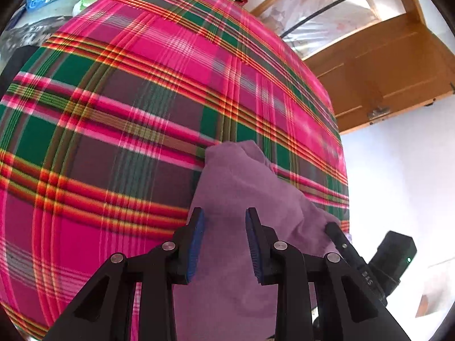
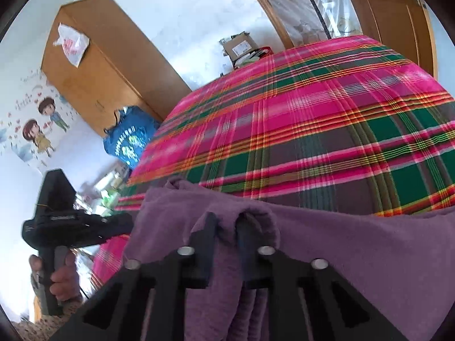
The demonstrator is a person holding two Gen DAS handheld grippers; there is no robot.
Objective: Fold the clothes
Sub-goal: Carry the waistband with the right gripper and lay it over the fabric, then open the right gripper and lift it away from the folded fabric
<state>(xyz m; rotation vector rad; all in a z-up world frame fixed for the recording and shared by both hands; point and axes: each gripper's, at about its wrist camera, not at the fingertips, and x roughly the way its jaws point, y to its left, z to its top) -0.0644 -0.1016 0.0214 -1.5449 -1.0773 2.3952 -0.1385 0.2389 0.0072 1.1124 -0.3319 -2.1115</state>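
Right claw (image 2: 226, 227) pinched on a bunched fold of the purple garment (image 2: 355, 250); thin bite, could slip. Left claw (image 1: 224, 227) half open over the same cloth, gripping nothing. Garment lies at the plaid bed (image 1: 128, 113) edge, could slide off.

White walls (image 2: 176, 14) stood bright in daylight. A tall wooden wardrobe (image 2: 113, 65) rose beside cartoon wall stickers (image 2: 39, 133), a wooden door (image 1: 384, 76) stood nearby, and a pink-green plaid bedcover (image 1: 142, 113) filled the bed.
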